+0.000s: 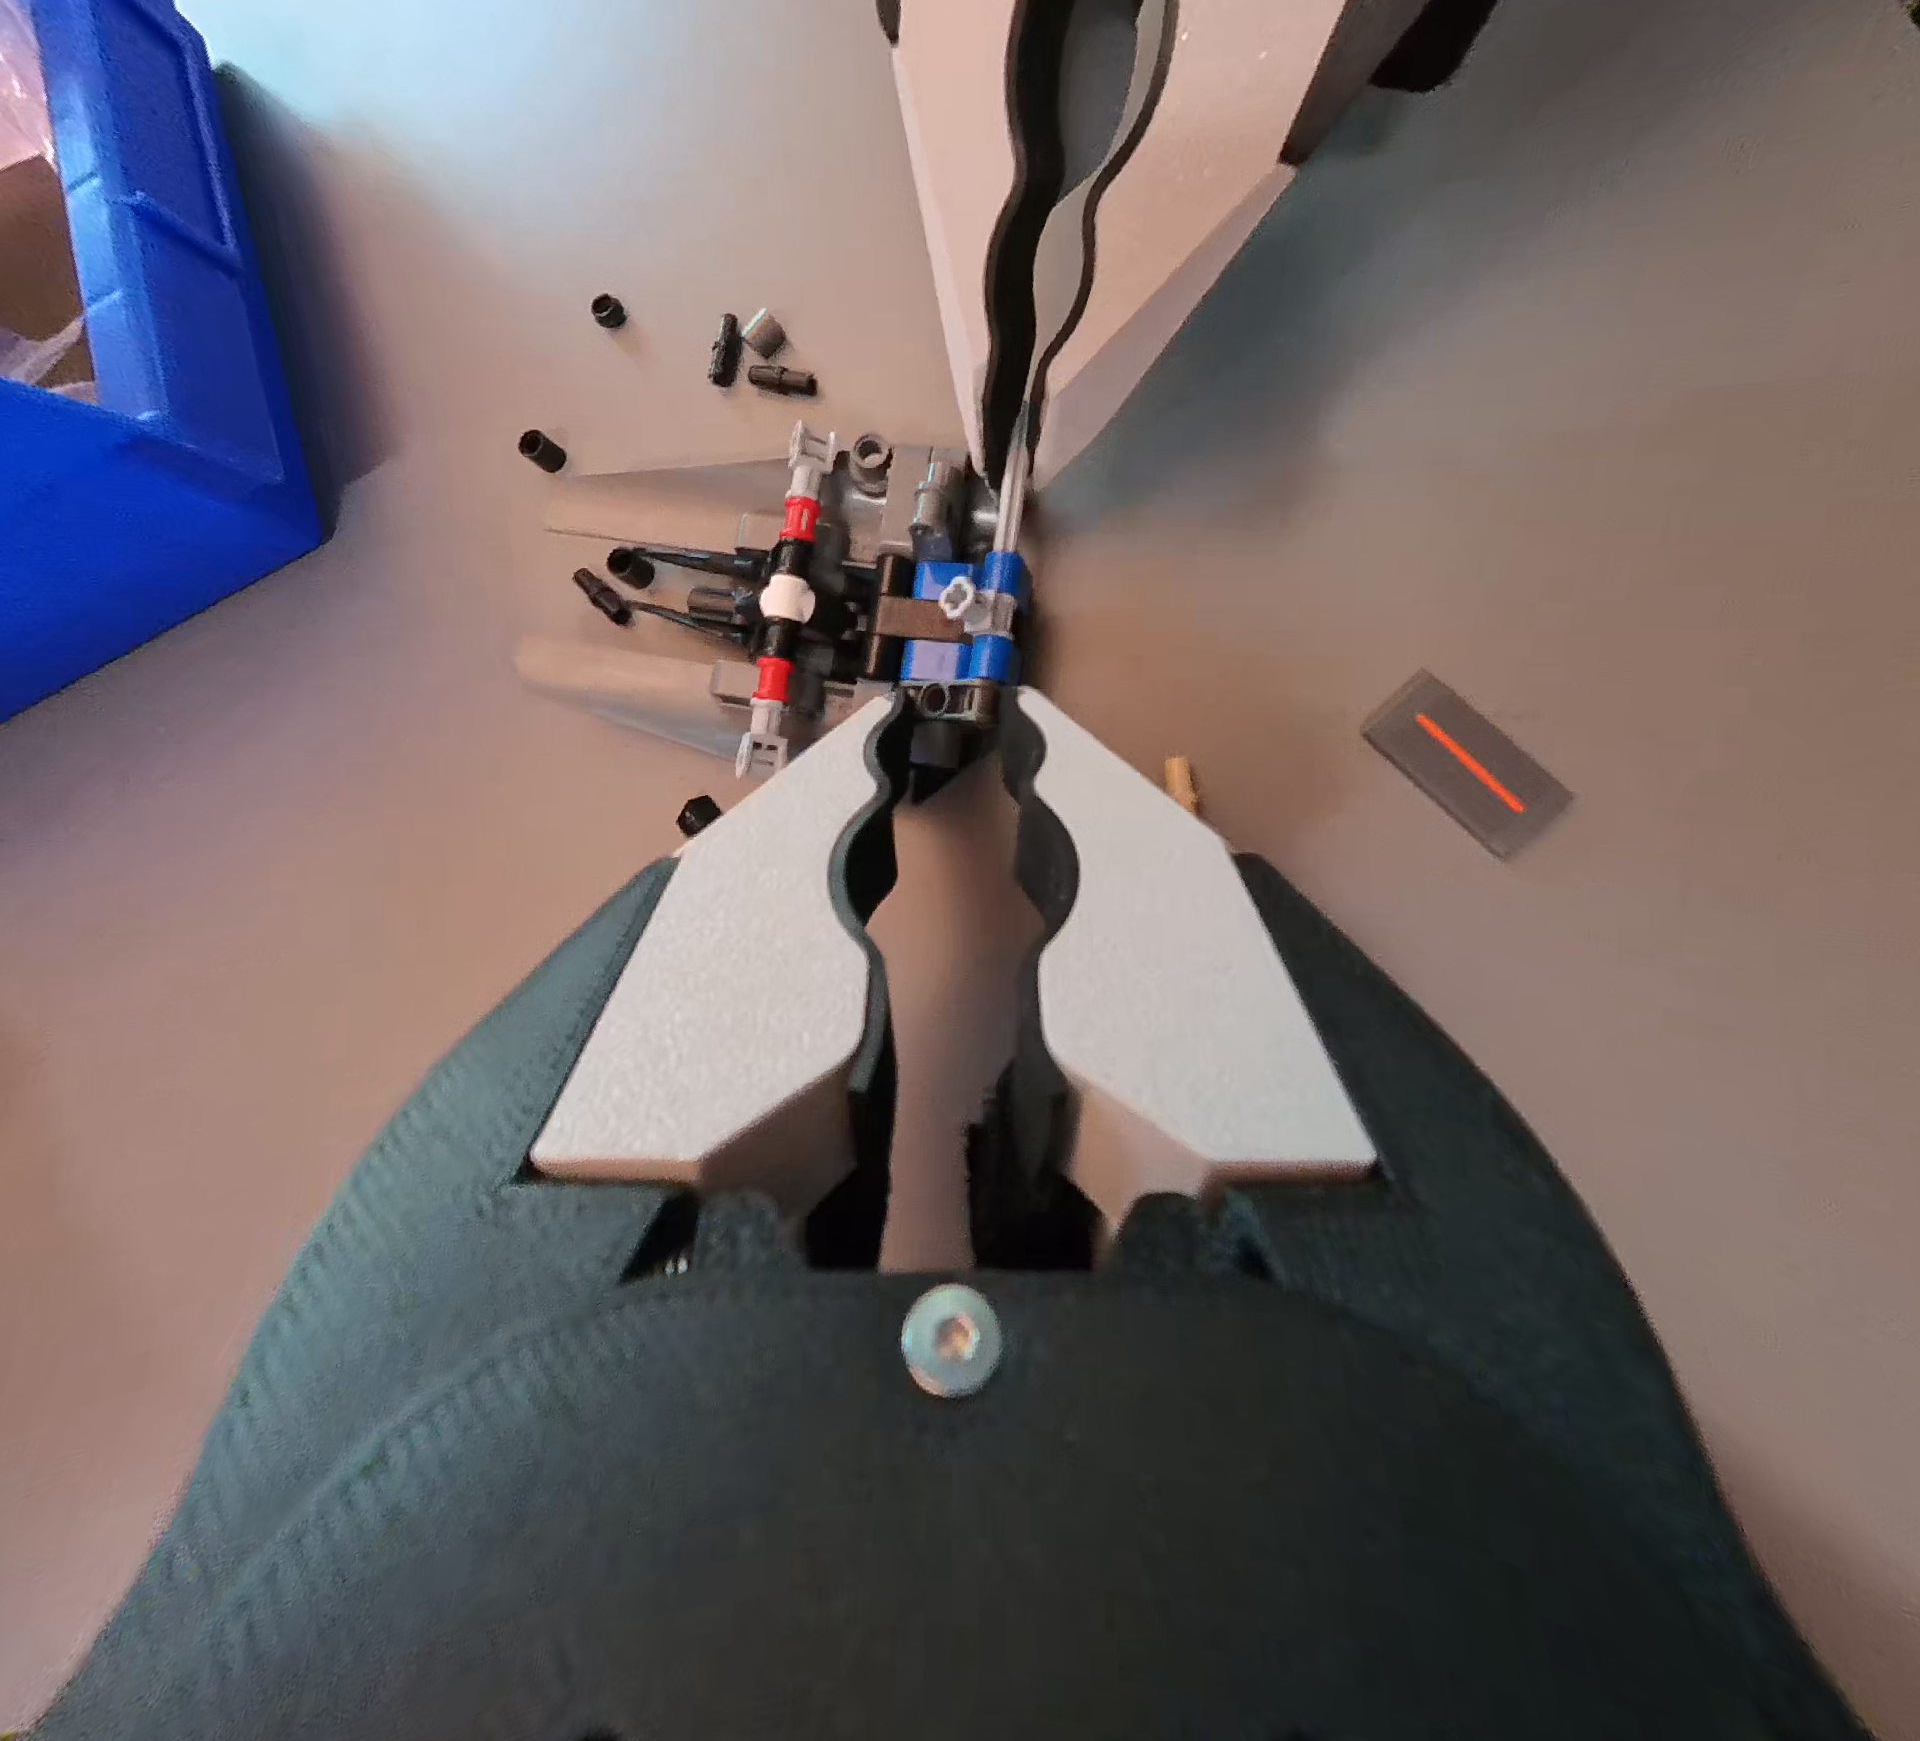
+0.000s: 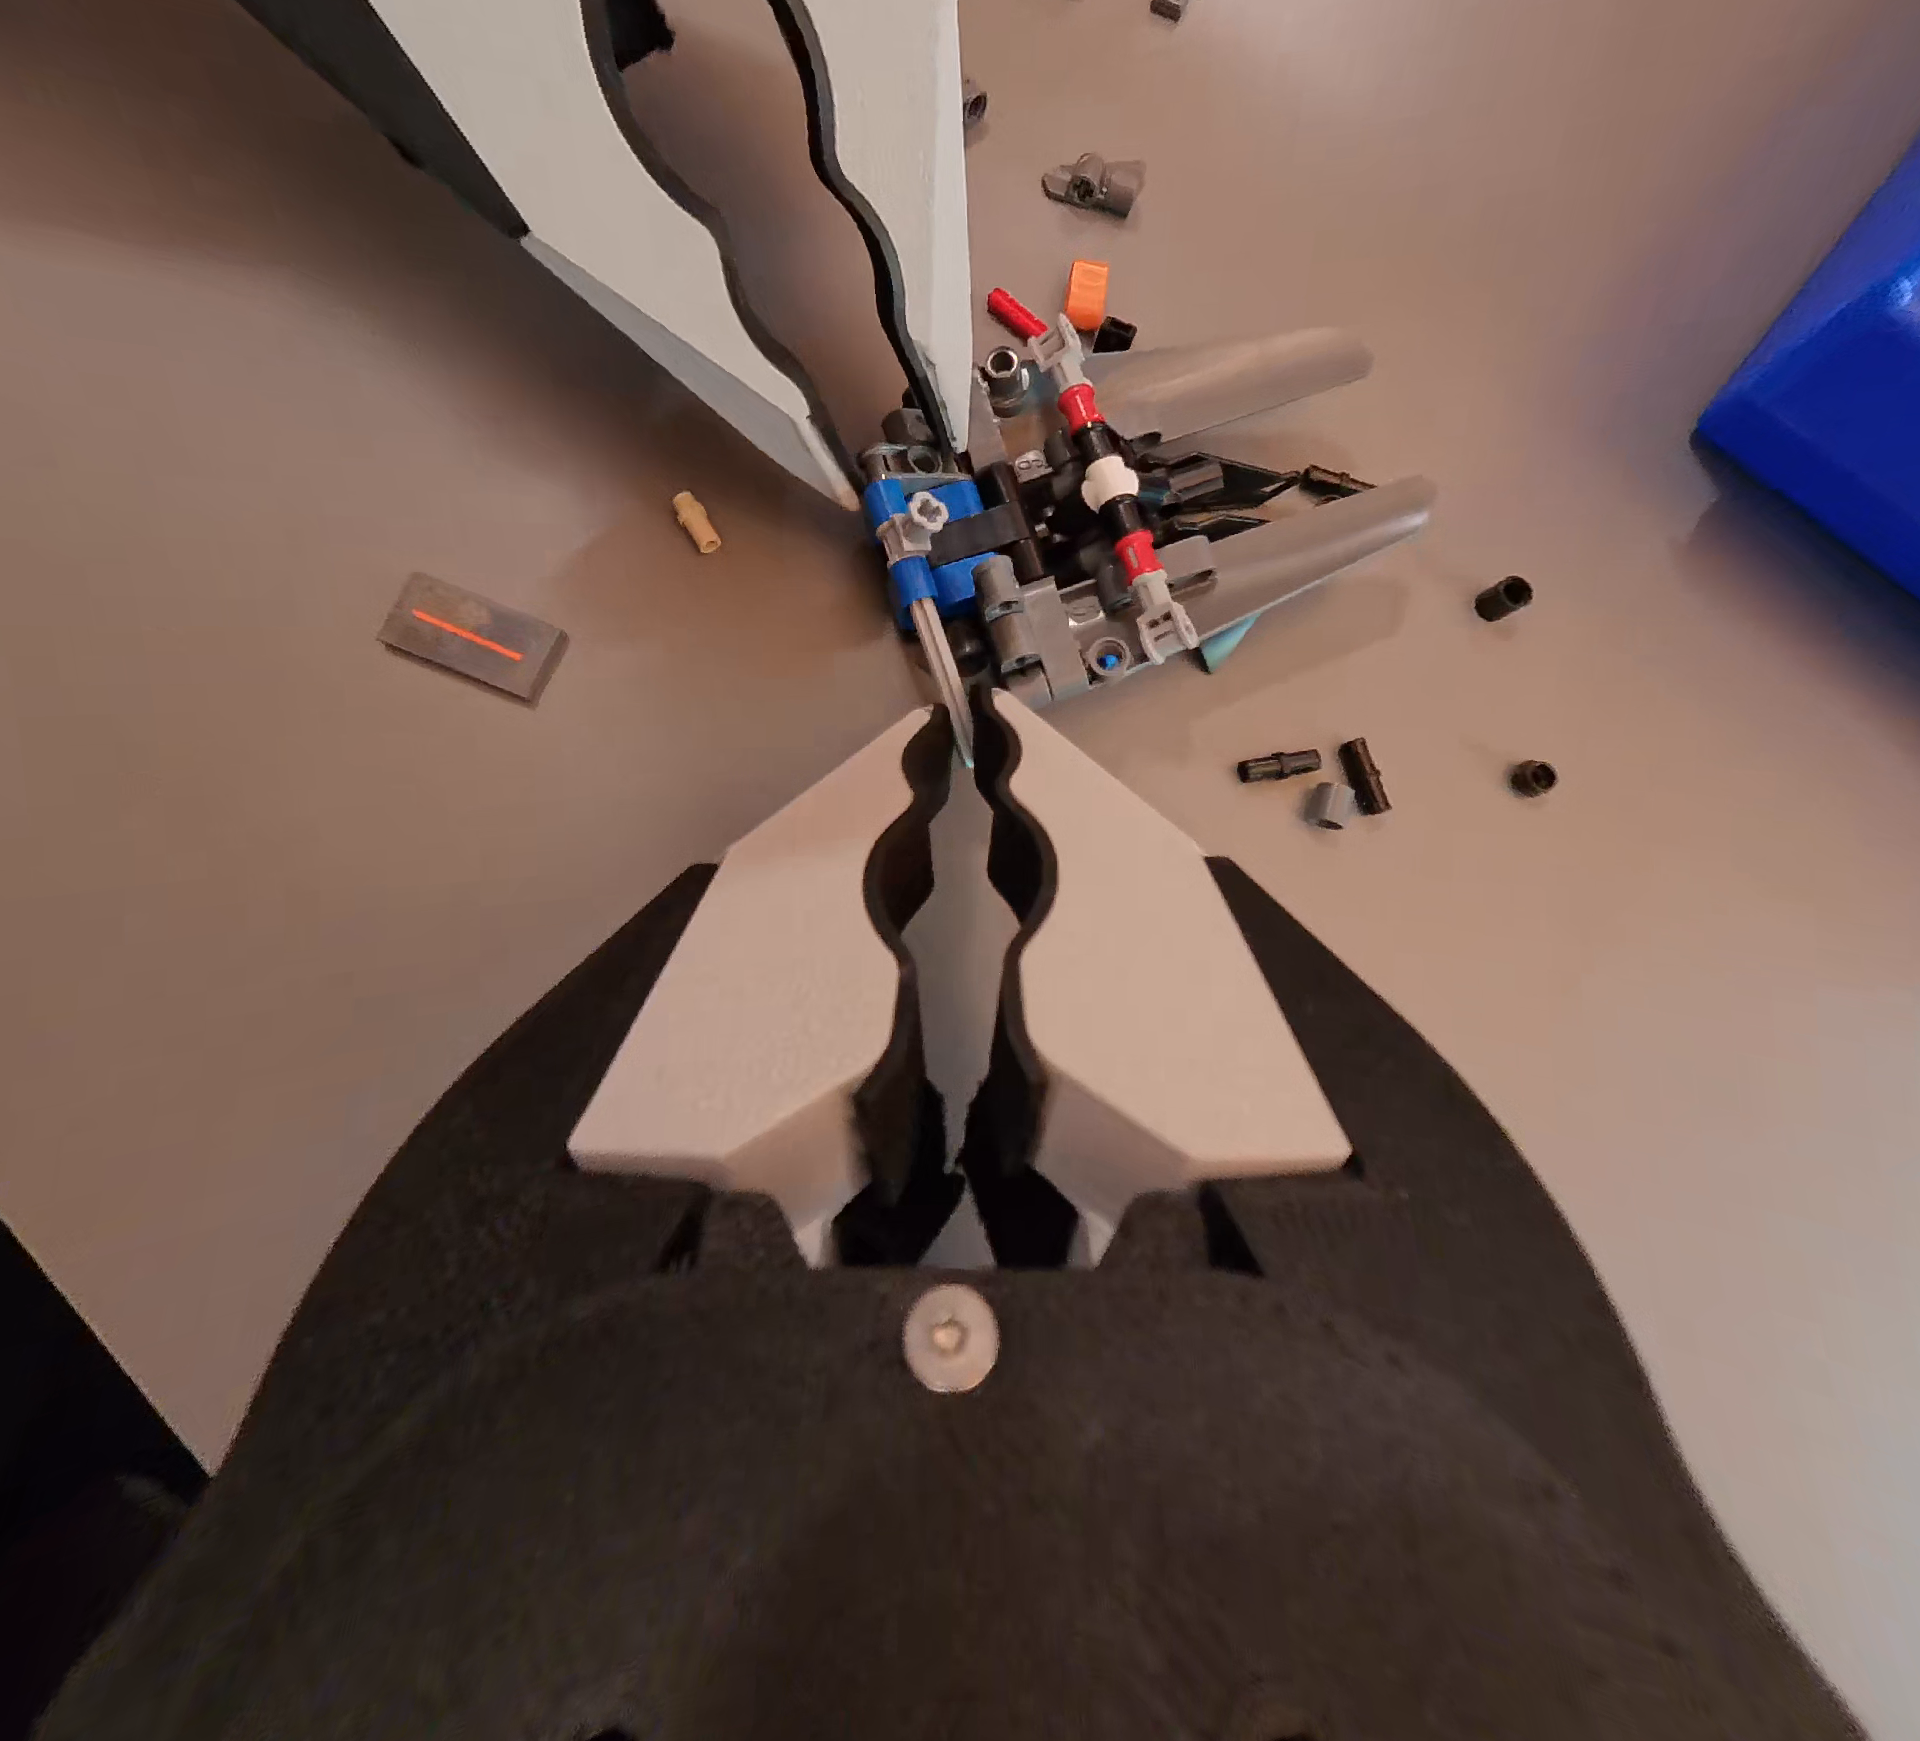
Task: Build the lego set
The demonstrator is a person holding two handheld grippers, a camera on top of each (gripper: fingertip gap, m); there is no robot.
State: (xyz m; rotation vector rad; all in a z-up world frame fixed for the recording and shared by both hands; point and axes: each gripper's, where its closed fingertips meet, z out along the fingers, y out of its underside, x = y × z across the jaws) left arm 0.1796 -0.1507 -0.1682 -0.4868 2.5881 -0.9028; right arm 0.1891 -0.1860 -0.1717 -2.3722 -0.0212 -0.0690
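The left gripper (image 1: 951, 725) pinched the knobbly lego model (image 1: 883, 600); the right gripper (image 2: 961, 720) clamped its thin grey blade (image 2: 940, 652).

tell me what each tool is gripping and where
The right tool pinches the free tip of the thin grey blade at the model's blue end. The left tool clamps the lego model on its dark end beam.

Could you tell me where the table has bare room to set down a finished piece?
The table is bare beyond the grey tile and tan pin, away from the lego model. It is crowded between the model and the blue bin, where loose black pins lie.
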